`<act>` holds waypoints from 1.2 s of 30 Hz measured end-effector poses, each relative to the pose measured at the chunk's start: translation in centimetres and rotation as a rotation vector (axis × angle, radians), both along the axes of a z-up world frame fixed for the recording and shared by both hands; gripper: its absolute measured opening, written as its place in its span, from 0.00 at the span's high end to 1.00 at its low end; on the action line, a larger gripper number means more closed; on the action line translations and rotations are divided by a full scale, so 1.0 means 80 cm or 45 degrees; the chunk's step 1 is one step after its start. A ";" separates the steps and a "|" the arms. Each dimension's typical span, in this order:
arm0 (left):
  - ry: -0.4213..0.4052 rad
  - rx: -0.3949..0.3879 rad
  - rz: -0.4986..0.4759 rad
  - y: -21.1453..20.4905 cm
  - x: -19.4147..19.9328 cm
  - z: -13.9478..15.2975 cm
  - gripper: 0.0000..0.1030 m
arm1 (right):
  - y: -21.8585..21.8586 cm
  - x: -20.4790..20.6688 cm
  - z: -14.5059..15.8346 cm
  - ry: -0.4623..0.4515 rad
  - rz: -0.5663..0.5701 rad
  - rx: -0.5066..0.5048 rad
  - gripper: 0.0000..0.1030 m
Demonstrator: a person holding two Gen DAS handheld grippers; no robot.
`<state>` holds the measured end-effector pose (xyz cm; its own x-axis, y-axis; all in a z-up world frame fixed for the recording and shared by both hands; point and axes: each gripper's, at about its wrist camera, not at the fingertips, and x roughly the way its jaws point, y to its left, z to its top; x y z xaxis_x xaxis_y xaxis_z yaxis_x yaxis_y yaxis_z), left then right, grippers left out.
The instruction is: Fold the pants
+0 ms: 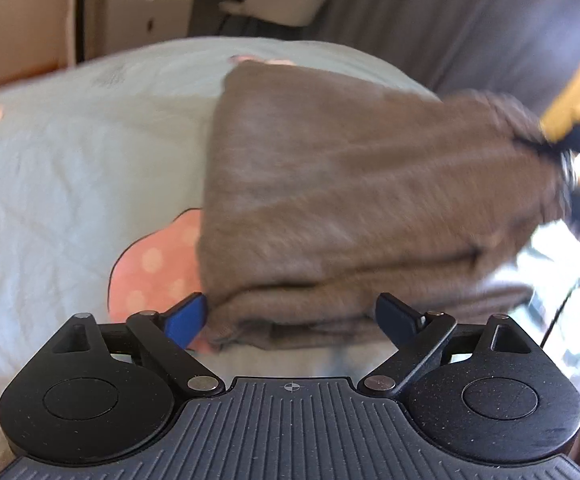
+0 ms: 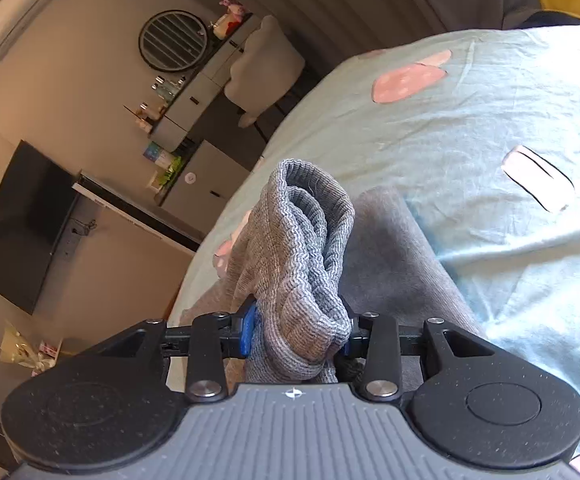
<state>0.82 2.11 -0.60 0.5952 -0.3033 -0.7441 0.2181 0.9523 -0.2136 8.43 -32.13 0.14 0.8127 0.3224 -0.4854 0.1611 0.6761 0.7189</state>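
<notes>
On the pale blue bedsheet, our left gripper spread wide at the folded pants, our right gripper, at three o'clock, clenching their ribbed cuff.

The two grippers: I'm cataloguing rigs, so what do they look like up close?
Both look alike. The left gripper and right gripper each have matte black linkage arms with silver pivot pins, two round black side housings, blue finger pads, and a ribbed grey base plate bearing a small white crosshair mark. No sleeves are identifiable.
</notes>
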 end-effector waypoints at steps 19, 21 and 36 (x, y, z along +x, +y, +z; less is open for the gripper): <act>0.099 0.052 0.301 -0.013 0.015 -0.029 0.14 | 0.018 0.003 0.040 -0.146 0.107 0.046 0.64; 0.097 0.017 0.375 0.002 0.012 -0.024 0.16 | 0.015 0.002 0.038 -0.131 0.113 -0.007 0.64; -0.094 -0.093 0.437 0.058 -0.004 0.054 0.08 | 0.036 -0.025 -0.001 0.034 0.139 -0.610 0.36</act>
